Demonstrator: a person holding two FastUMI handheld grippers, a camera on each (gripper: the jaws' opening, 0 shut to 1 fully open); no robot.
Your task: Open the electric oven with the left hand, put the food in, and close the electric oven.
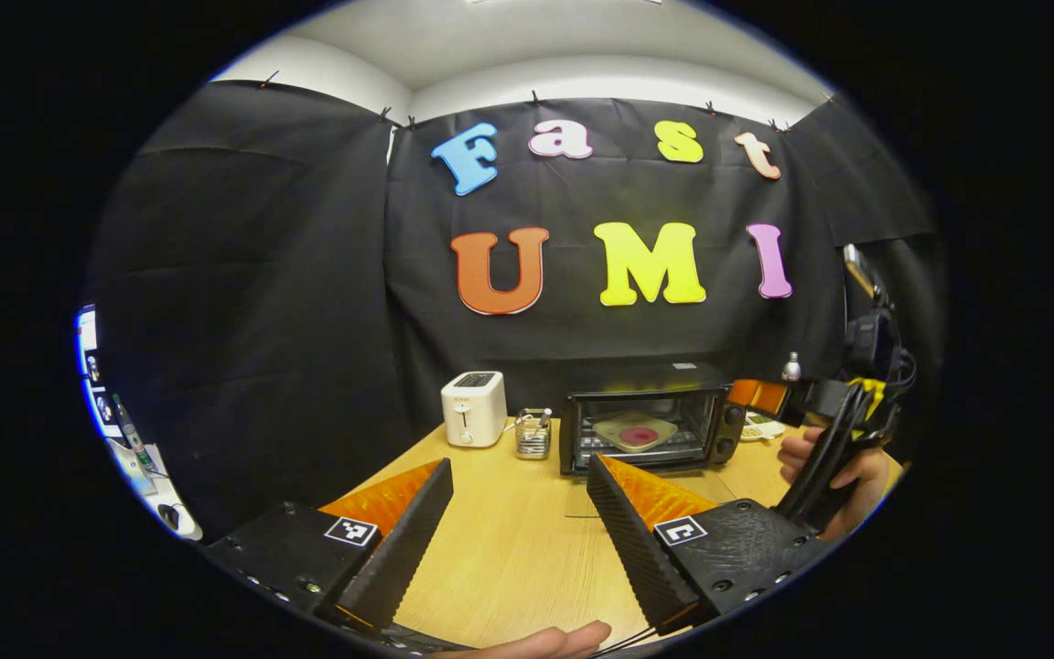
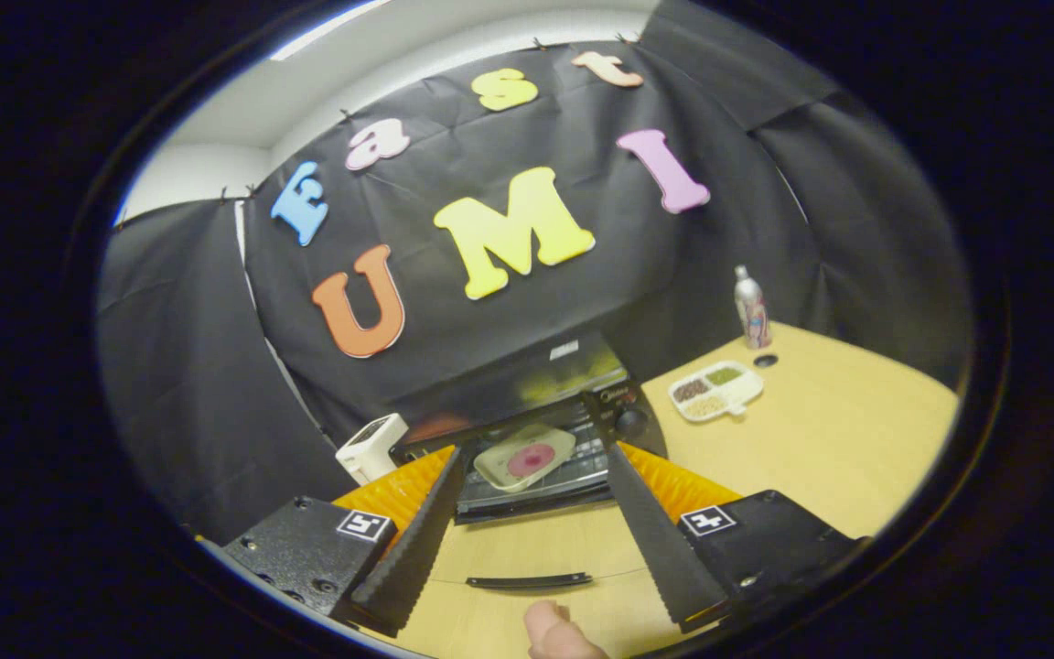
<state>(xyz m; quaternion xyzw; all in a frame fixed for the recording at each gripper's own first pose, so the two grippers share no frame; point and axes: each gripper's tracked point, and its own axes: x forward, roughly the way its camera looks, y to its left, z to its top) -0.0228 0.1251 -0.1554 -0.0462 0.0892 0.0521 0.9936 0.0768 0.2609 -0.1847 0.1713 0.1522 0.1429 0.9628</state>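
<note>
Toward the table's (image 1: 509,549) far edge, the black electric oven (image 1: 646,416) stands open, beige plate of red food (image 2: 525,458) racked inside; seemingly only closing remains. Left tool (image 1: 518,522) and right tool (image 2: 527,540) both gape, empty.

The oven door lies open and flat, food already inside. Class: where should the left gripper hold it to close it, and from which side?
Grip the dark handle bar along the oven door's near free edge, coming from the front. The glass is flat and smooth; probably only the bar gives the fingers purchase.
</note>
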